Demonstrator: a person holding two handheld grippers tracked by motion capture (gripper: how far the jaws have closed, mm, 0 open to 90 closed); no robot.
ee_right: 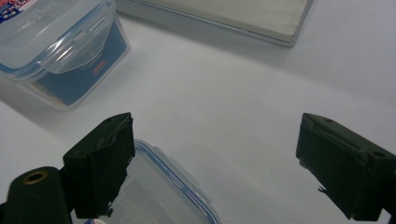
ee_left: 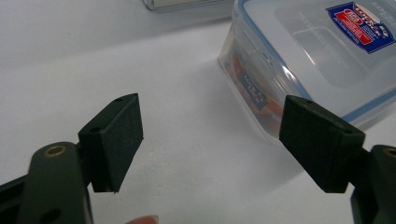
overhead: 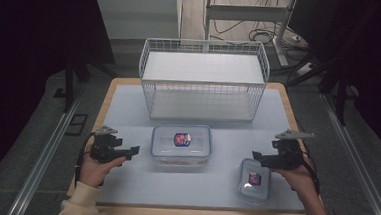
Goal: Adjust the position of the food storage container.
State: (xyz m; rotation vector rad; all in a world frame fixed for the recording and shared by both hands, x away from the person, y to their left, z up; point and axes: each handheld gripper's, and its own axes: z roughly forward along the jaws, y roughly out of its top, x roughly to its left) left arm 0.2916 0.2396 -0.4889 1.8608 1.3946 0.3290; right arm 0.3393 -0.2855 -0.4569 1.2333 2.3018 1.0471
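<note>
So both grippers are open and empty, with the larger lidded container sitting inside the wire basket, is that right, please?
Not quite: the larger lidded container sits on the table in front of the wire basket, not inside it, as the high view shows. The rest holds: the left gripper and the right gripper are both open and empty.

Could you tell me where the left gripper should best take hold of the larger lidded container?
Probably across the large container at its near-left corner or short side wall, coming in level from the left, where the left gripper already points. Its open jaws look too narrow to span the flat lid.
</note>
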